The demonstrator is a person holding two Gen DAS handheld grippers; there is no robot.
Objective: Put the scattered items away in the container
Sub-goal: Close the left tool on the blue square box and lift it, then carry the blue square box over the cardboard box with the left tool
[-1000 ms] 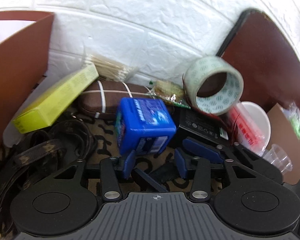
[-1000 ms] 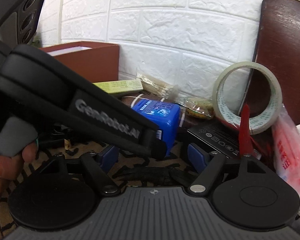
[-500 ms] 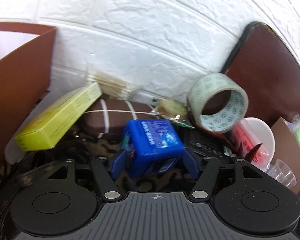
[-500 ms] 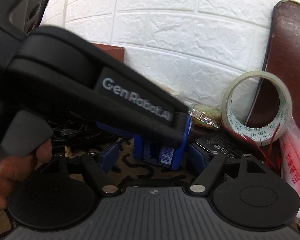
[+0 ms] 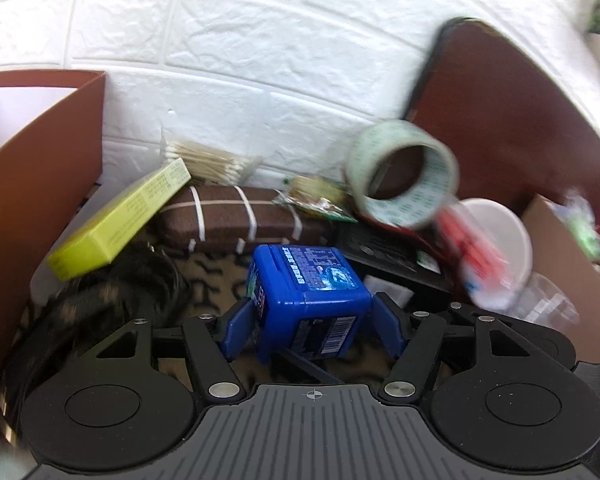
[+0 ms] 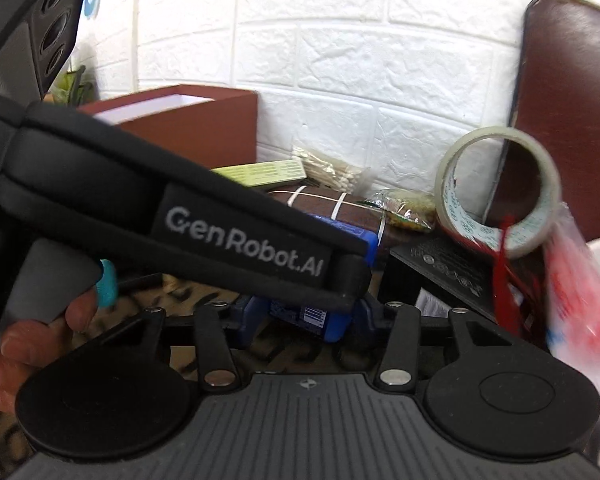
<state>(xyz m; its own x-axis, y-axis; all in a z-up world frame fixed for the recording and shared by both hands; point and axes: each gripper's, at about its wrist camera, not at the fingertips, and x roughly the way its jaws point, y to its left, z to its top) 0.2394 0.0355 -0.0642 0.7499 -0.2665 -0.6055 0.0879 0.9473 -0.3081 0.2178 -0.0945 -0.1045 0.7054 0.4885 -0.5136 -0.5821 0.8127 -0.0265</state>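
1. Presently the left tool (image 5: 312, 320) pinches a small blue plastic box with a printed label (image 5: 306, 292); both blue pads press its side faces, low centre of the left wrist view.
2. Box sits tilted between the pads, its barcode face turned toward the camera. It looks lifted off the patterned desk (image 5: 216, 276), though contact underneath cannot be confirmed.
3. Key relation: the brown open-topped cardboard container (image 5: 40, 168) stands at the left edge of the frame, so the held box lies to its right and lower. Judgement: the carry must go left and up over the near wall.
4. Clutter behind the box: a yellow-green carton (image 5: 120, 220), a brown striped pouch (image 5: 240, 216), a bundle of cotton swabs (image 5: 212, 160), and a roll of clear tape (image 5: 404, 180) at upper right.
5. Right tool (image 6: 300, 312): its pads are mostly hidden behind the left tool's black body, which crosses the right wrist view; spread or pressed together, cannot tell. It carries nothing visible.
6. Left hand is plainly the one committed to this item.
7. Risk, as judged: the tilted hold may let the box slip during the swing.
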